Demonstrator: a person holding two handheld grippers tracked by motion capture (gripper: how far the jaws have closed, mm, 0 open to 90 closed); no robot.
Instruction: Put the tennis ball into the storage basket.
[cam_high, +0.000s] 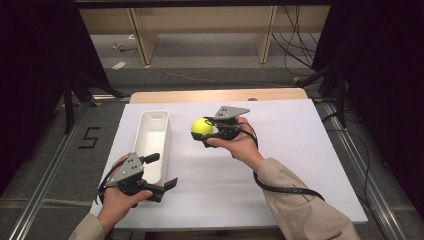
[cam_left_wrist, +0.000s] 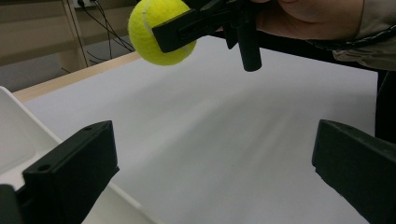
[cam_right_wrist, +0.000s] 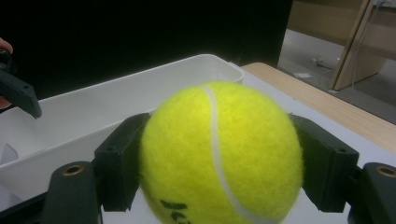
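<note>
Two-handed scene at a desk (cam_high: 300, 165) covered by a white sheet, seen from above and from each pair of tongs. The right tongs (cam_high: 212, 131) are clamped on a yellow tennis ball (cam_high: 202, 127), one black jaw pressed against each side of it; in the right gripper view the ball (cam_right_wrist: 219, 154) sits squarely between the two jaws, its white seam running top to bottom. The ball is held clear of the desk surface, just to the right of the far half of a long white tray (cam_high: 152, 137) that lies lengthwise on the left part of the sheet. The right hand (cam_high: 240, 142) grips the tool from below and behind, with the forearm in a beige sleeve (cam_high: 300, 205) reaching in diagonally from the lower right edge and the tongs pointing left toward the tray; a black cable (cam_high: 285, 187) loops beneath the wrist. The left tongs (cam_high: 162, 172) rest low near the front edge of the desk, beside the near end of the tray, with the jaws spread wide and nothing between them. The left hand (cam_high: 120, 197) wraps the tool from beneath, wrist coming in from the bottom left. In the left gripper view the ball (cam_left_wrist: 161, 30) appears high up, gripped by the other tongs, and the corner of the tray (cam_left_wrist: 18, 135) lies at the left.
</note>
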